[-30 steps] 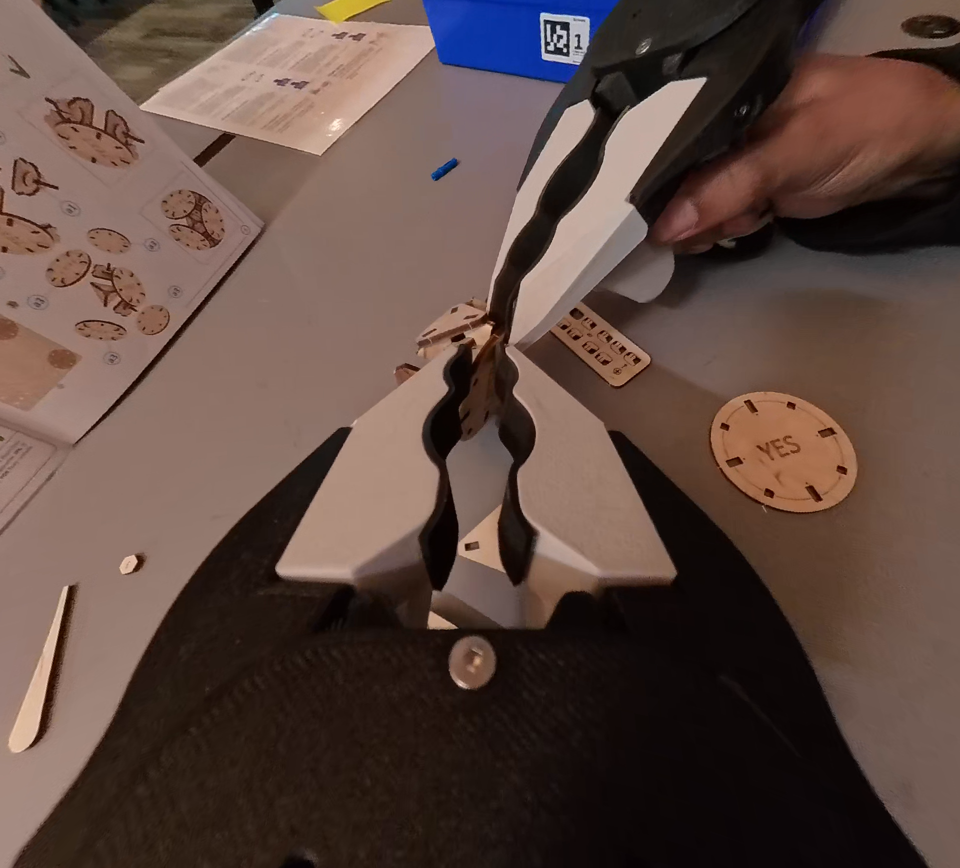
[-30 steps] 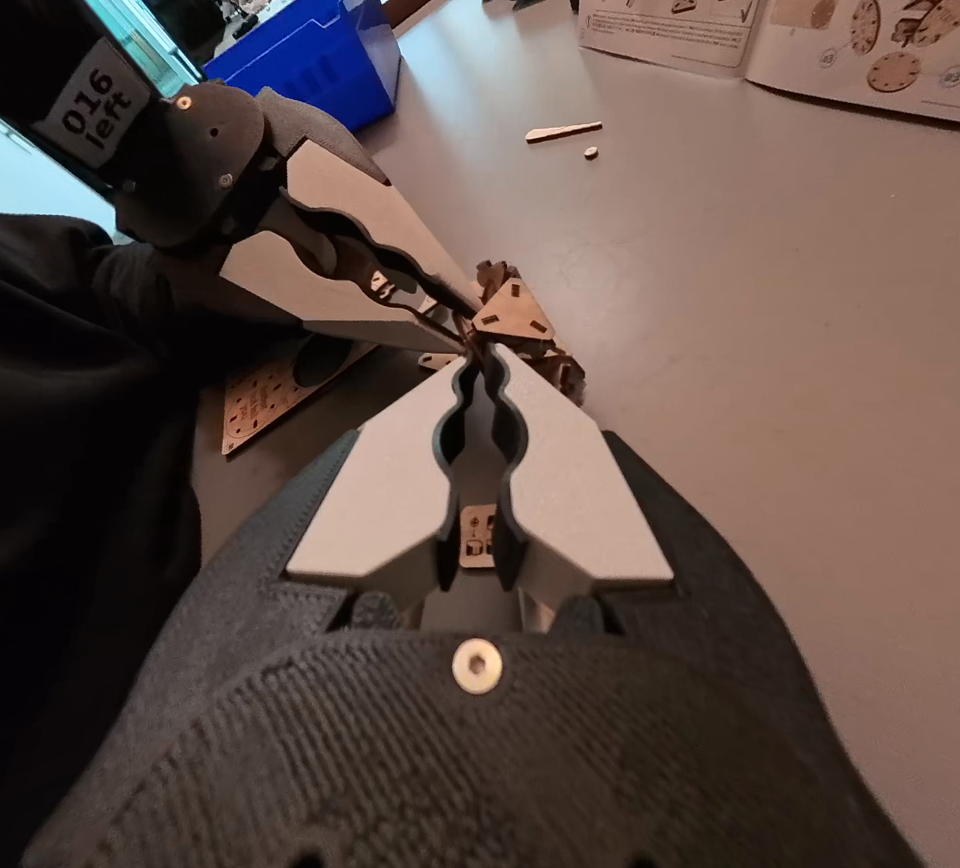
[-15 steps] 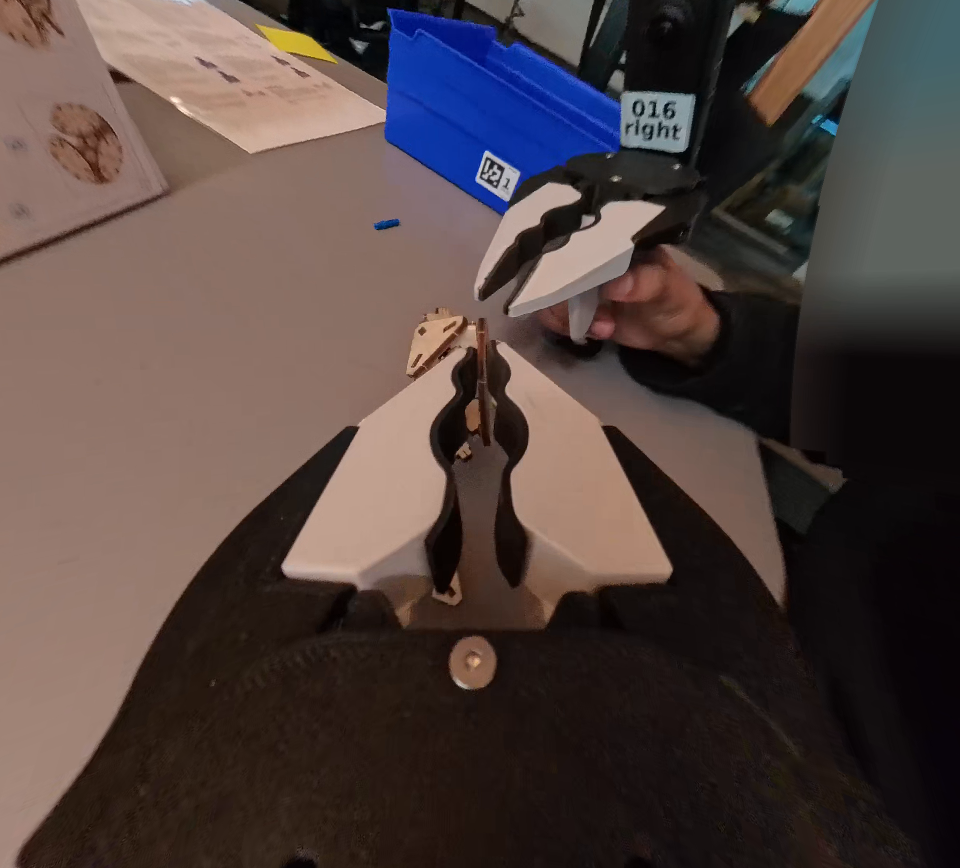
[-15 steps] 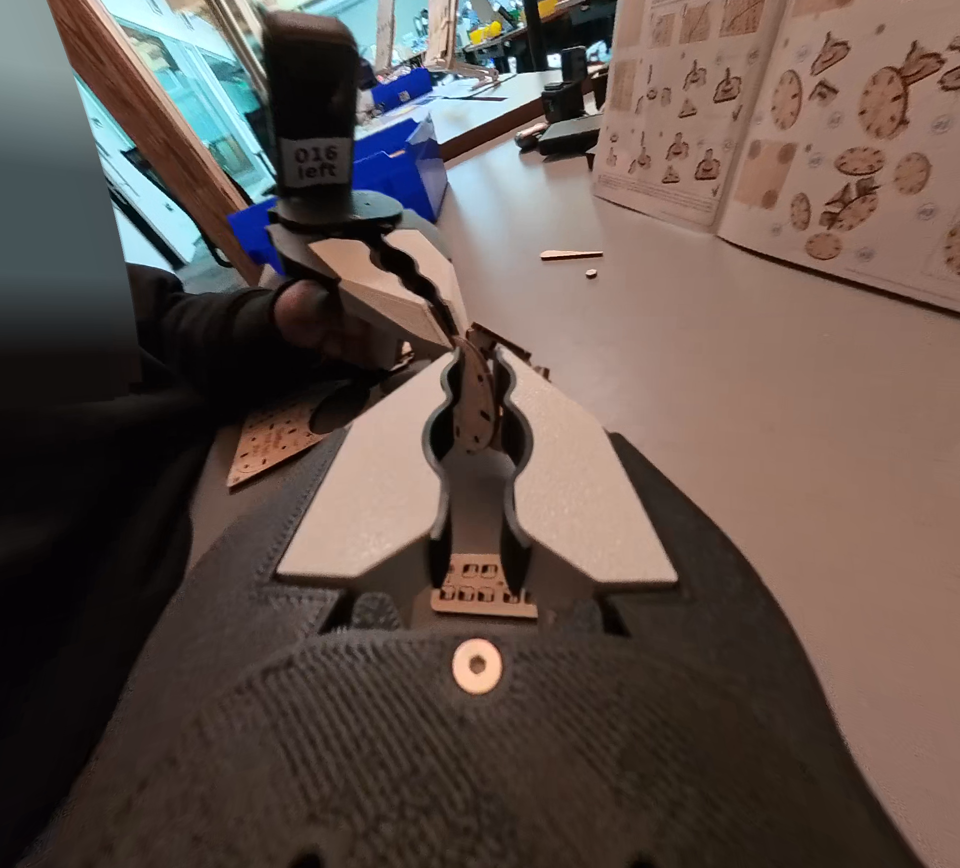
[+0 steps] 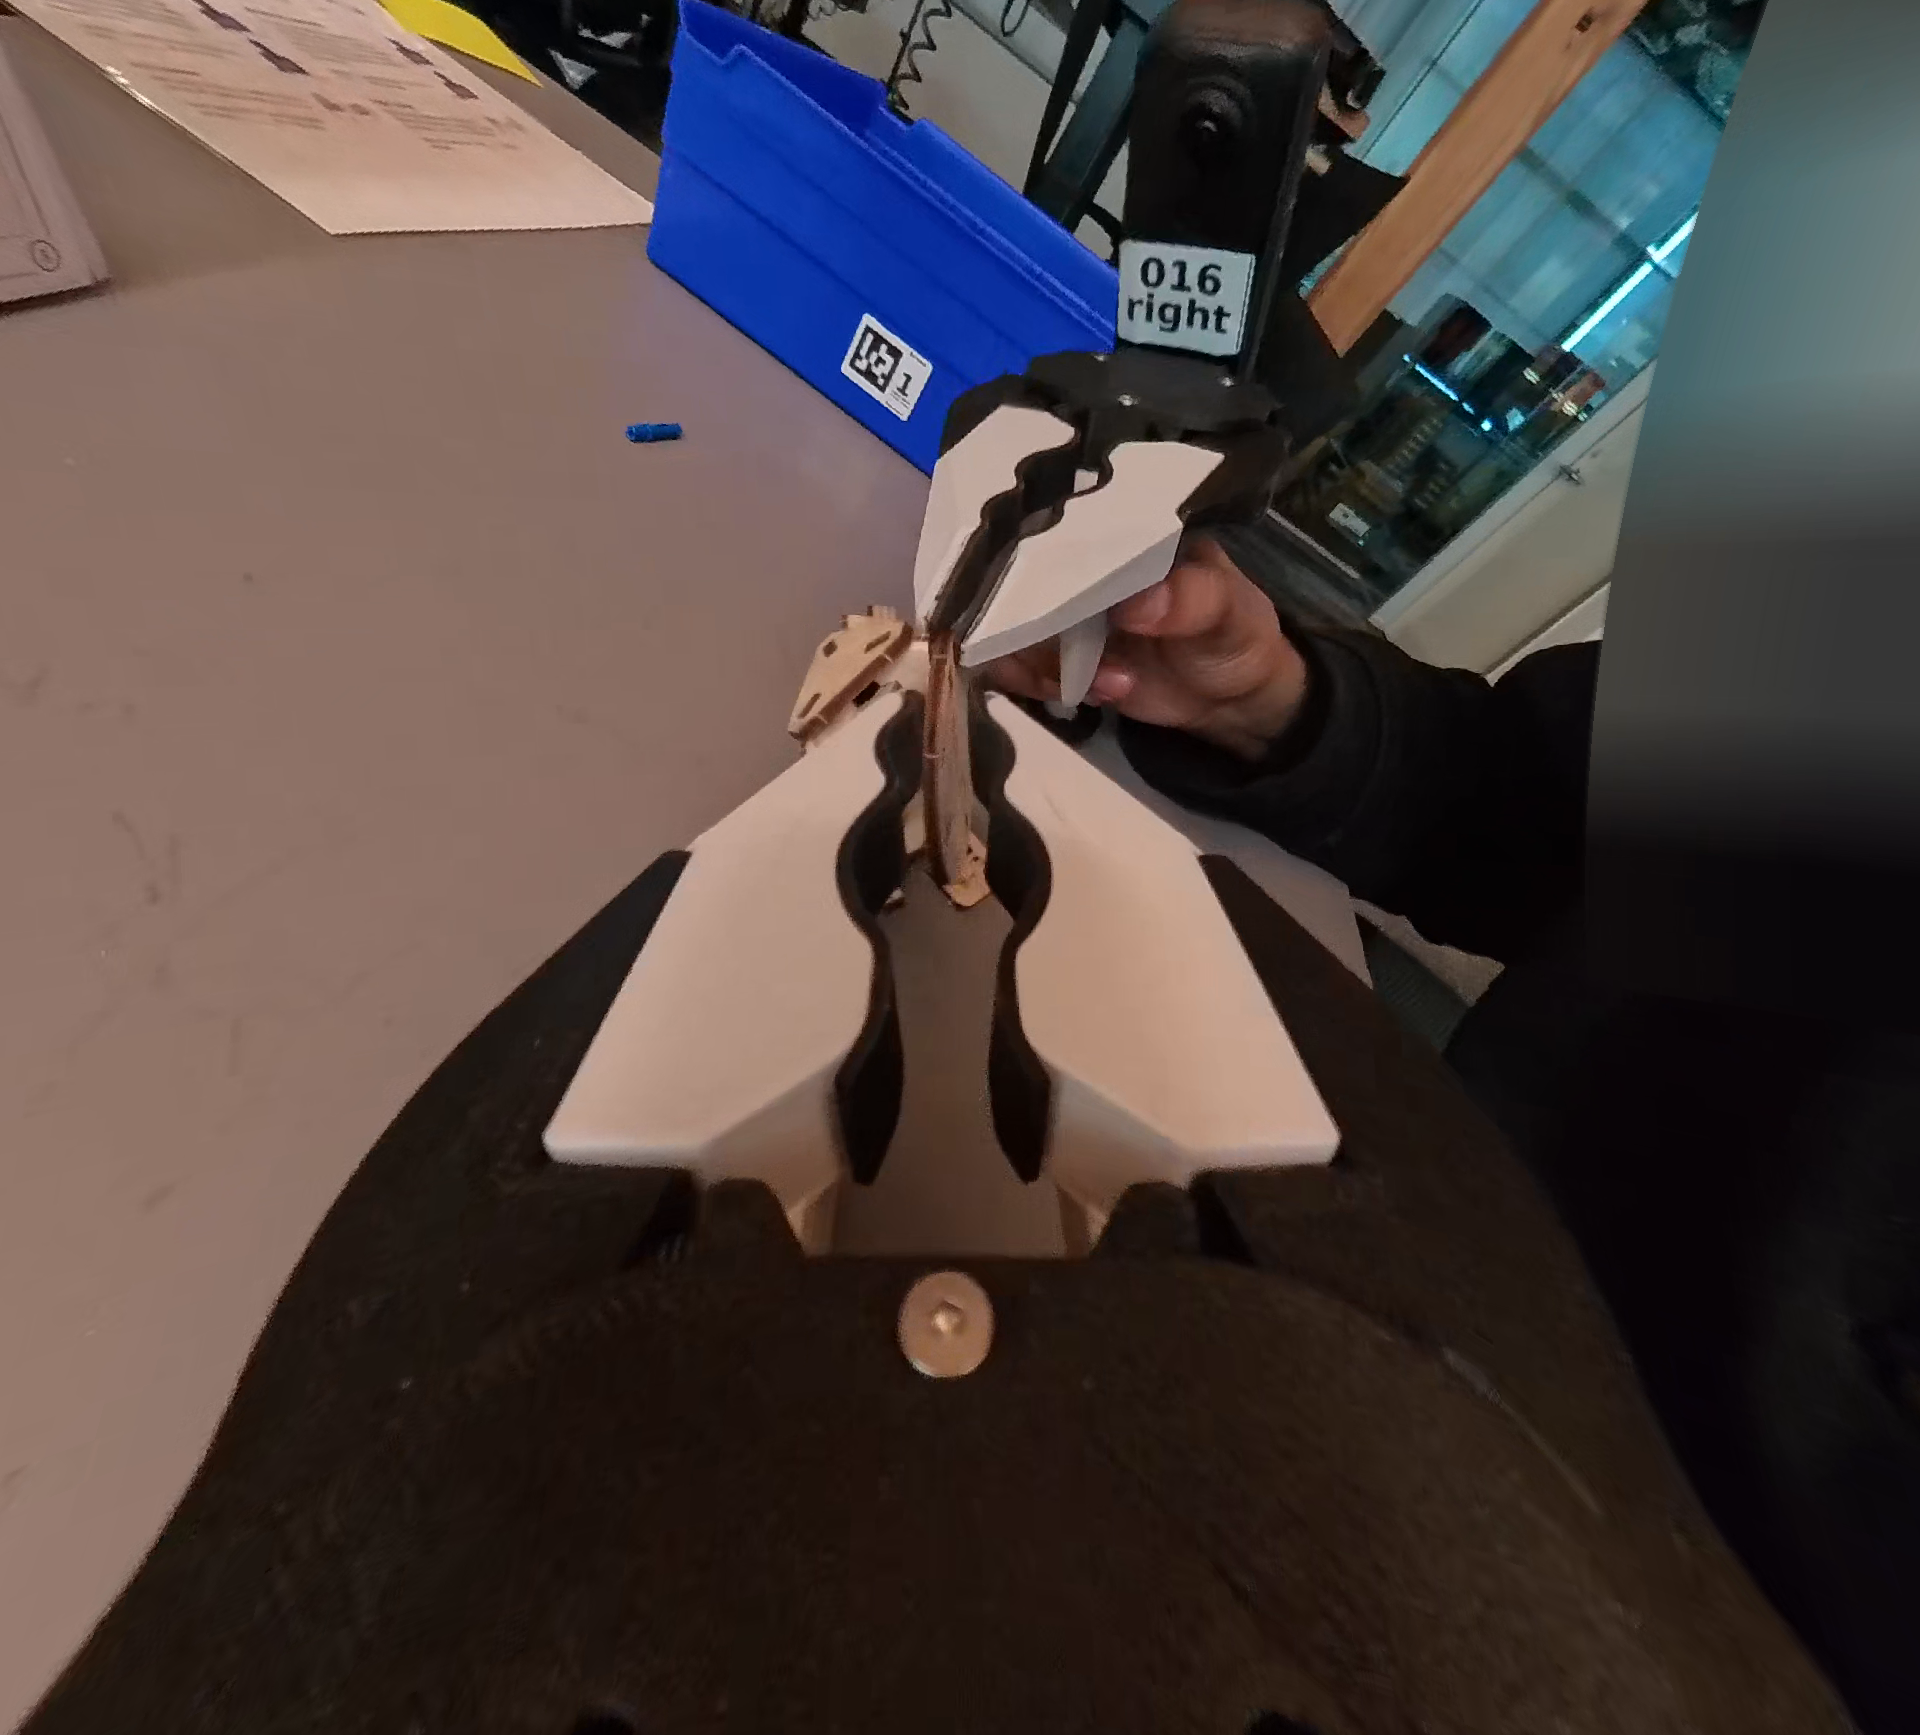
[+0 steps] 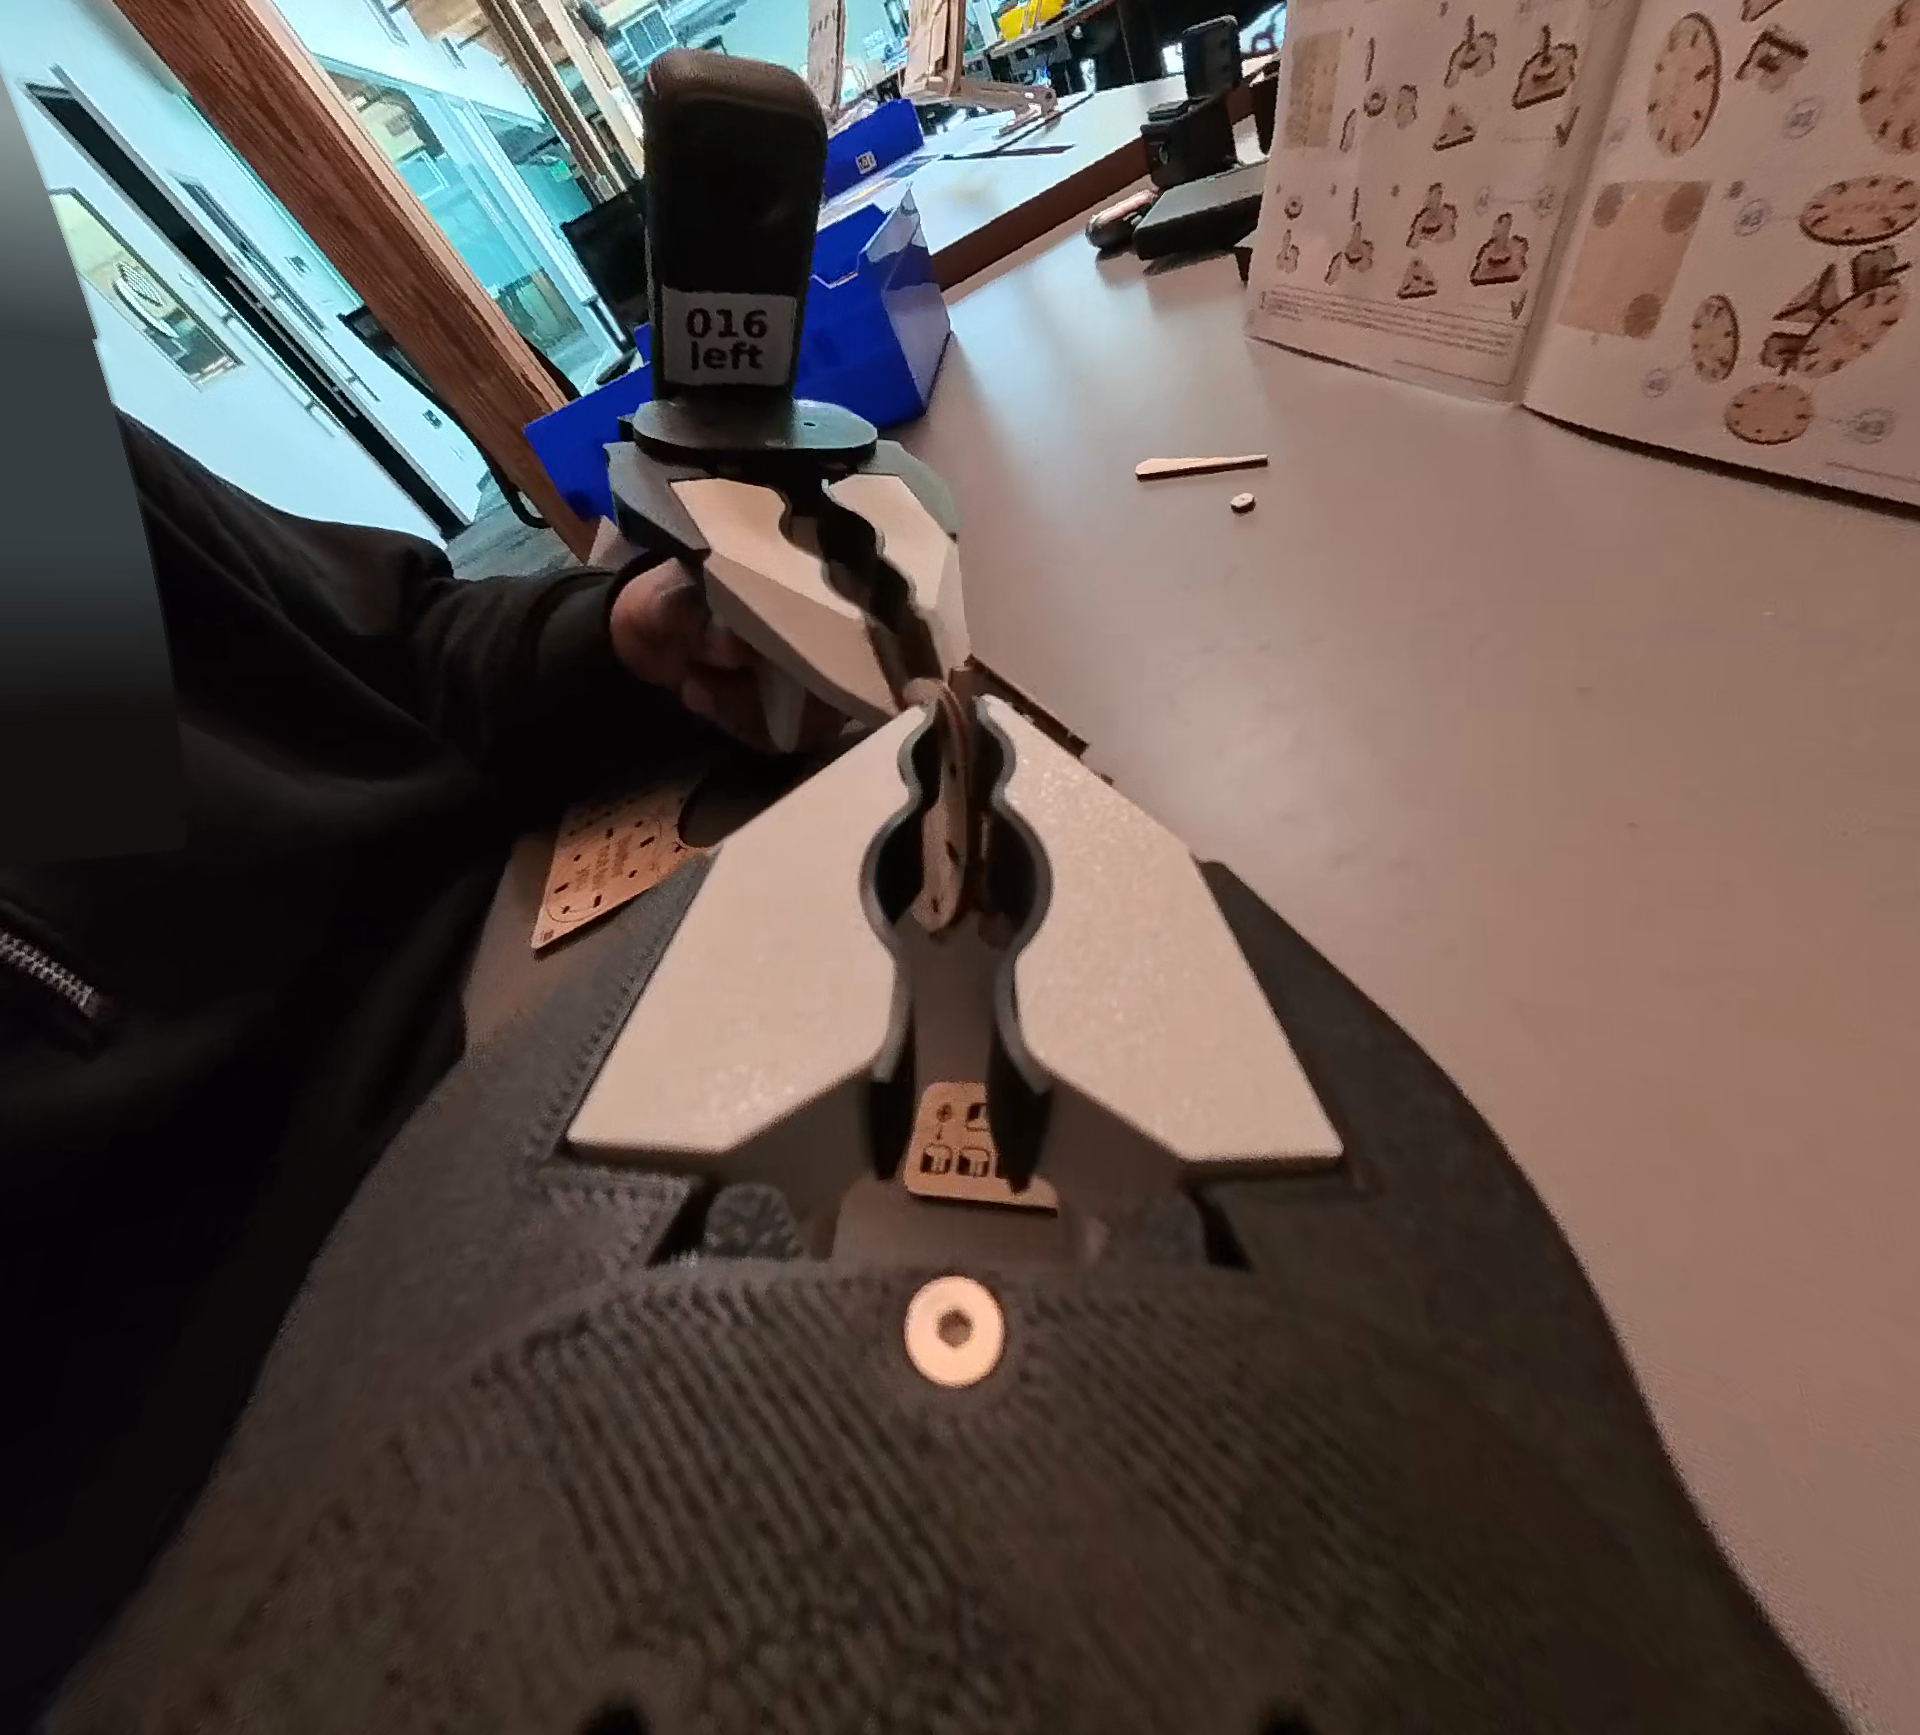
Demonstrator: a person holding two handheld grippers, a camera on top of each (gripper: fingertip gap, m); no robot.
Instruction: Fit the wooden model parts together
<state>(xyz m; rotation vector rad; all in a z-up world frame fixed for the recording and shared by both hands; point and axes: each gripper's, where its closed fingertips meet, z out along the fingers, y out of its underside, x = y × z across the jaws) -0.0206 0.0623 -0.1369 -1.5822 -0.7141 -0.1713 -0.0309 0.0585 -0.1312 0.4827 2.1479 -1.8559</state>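
Over grey table [image 5: 312,646]: both my grippers pinch one thin round laser-cut wooden disc [image 5: 945,771].
Left gripper [image 5: 940,709] and right gripper [image 6: 951,729] clamped narrow on disc edges; blue plastic bin [image 5: 831,231] behind.

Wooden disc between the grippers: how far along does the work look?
Done: the punched sheet has a round hole, and a small wooden assembly stands on the table. In hand: left gripper and right gripper both pinch one wooden disc. Remaining: a loose stick and a small slotted sheet lie untouched.

Bin [image 5: 852,251] behind grippers on table [image 5: 312,646]; booklet [image 6: 1621,158] right; stick [image 6: 1200,466] before booklet.
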